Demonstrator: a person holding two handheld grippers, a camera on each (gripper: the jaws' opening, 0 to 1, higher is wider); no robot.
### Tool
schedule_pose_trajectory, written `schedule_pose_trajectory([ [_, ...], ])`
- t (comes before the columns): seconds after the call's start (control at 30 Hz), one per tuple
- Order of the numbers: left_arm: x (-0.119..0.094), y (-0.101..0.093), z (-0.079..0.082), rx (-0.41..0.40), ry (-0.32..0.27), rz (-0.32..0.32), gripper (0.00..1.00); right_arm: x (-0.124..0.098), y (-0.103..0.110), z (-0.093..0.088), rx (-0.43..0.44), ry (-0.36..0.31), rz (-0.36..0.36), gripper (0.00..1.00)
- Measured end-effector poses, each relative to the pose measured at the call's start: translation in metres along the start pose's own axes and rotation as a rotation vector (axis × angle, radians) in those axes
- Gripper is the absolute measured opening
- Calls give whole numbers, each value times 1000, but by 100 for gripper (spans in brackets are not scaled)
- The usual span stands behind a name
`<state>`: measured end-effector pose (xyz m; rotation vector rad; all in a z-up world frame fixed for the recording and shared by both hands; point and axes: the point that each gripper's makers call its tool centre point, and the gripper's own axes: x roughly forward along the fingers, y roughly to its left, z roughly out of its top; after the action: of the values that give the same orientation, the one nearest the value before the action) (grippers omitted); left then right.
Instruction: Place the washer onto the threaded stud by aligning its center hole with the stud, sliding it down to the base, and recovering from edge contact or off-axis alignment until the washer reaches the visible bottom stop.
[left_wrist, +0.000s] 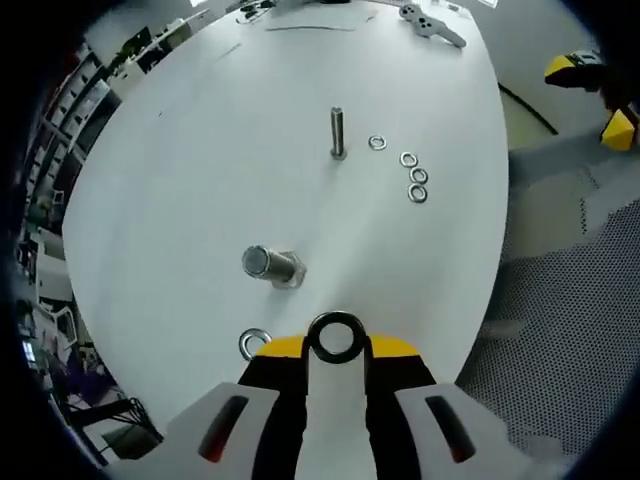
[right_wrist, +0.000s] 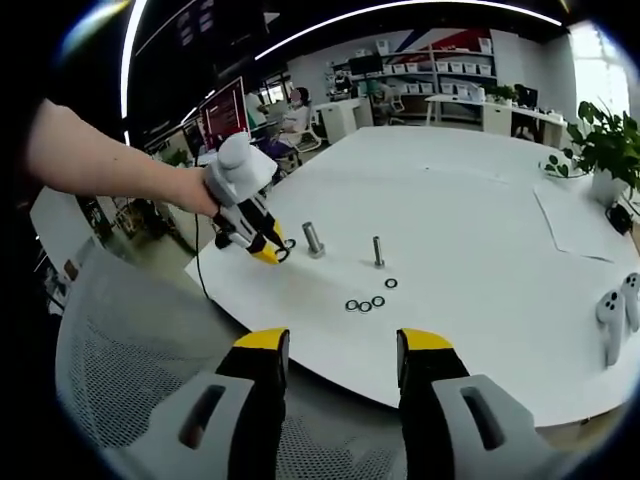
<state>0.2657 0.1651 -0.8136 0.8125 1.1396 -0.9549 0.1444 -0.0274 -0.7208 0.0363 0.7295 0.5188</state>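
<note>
My left gripper (left_wrist: 336, 347) is shut on a steel washer (left_wrist: 336, 319), held upright between its yellow tips. Just beyond it a thick threaded stud (left_wrist: 270, 265) stands on the white table (left_wrist: 200, 170), its flat end facing the camera. A thinner stud (left_wrist: 338, 133) stands farther off. One loose washer (left_wrist: 253, 343) lies left of the held one. In the right gripper view a hand holds the left gripper (right_wrist: 274, 252) beside the thick stud (right_wrist: 314, 240). My right gripper (right_wrist: 340, 352) hangs open off the table's near edge, with nothing between its fingers.
Several spare washers (left_wrist: 414, 176) lie right of the thin stud (right_wrist: 378, 250), seen also as washers (right_wrist: 365, 303) in the right gripper view. Two white controllers (right_wrist: 612, 318) rest at the table's right edge. A grey mesh chair (right_wrist: 120, 380) sits below. A potted plant (right_wrist: 600, 150) stands far right.
</note>
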Motion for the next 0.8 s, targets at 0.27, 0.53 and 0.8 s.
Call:
schedule_pose_trajectory([
  [0.27,-17,24,25,25,-45,43,19,0,0,0,1,-2,-1,46],
  [0.53,-15,37,38,-4,-64,59,19,0,0,0,-2,2,2,46],
  [0.8,-5,41,45,-14,-62,54,19,0,0,0,-3,2,3,45],
])
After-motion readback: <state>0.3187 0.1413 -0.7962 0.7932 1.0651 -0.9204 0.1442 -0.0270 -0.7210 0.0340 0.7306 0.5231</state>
